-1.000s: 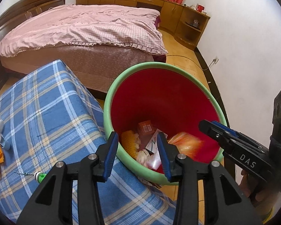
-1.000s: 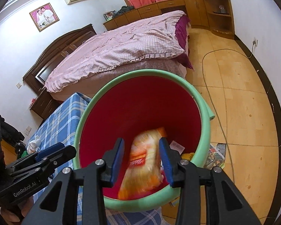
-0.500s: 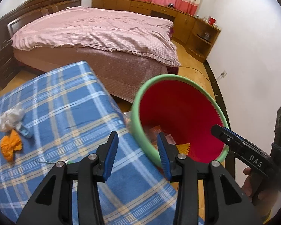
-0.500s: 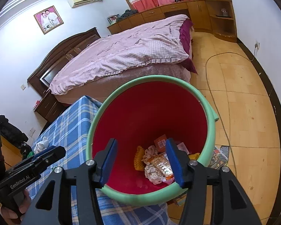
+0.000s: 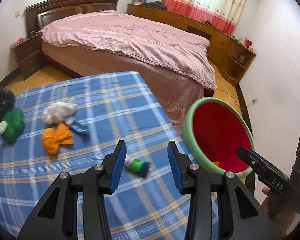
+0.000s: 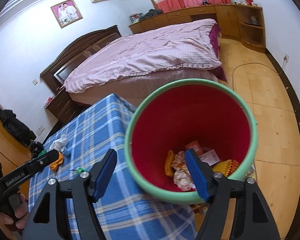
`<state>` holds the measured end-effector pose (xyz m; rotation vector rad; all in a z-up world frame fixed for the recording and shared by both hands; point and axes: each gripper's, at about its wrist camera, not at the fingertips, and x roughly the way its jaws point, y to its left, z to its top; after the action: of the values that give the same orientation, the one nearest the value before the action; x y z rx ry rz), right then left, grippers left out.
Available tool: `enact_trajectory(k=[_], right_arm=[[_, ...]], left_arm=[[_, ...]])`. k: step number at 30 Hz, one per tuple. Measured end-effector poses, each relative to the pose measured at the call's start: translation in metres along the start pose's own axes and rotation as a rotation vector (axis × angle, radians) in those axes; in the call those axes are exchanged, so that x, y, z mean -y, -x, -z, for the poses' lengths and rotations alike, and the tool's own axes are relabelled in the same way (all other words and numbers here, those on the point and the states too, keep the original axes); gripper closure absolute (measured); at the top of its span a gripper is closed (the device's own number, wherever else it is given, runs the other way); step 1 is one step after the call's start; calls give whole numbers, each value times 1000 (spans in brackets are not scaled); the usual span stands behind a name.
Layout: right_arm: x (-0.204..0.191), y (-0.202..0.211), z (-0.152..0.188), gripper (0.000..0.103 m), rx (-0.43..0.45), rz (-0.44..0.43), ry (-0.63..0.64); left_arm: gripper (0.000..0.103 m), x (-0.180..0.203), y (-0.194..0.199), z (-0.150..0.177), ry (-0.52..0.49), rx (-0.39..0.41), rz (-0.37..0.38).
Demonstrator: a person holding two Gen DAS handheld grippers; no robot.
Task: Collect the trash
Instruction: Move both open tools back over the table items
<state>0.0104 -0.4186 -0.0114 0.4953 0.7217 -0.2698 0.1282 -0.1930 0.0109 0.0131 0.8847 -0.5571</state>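
Beside the blue plaid tablecloth (image 6: 102, 124), a green-rimmed round red plastic bin (image 6: 190, 120) is holding crumpled wrappers (image 6: 180, 172); right gripper (image 6: 150, 174) has just been opening, empty; left gripper (image 5: 144, 164) standing spread, empty.

Left black two-finger gripper with blue pads (image 5: 145, 160) is tilting downward, jaws standing partly apart, nothing between the pads. Right black two-finger gripper with blue pads (image 6: 151, 173) is also pointing down at a slant; its jaws have just been opening wide and are gripping nothing. A bare hand (image 6: 14, 216) is wrapping the left tool's handle; fingers of the other hand (image 5: 269, 202) are curling round the right tool's grip.
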Motion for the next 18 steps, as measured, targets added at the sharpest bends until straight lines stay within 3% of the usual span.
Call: enact_trajectory(k=[18], right_arm=[[-83, -24, 13, 19, -51, -68, 130]], left_arm=[[60, -110, 33, 11, 191, 47, -154]])
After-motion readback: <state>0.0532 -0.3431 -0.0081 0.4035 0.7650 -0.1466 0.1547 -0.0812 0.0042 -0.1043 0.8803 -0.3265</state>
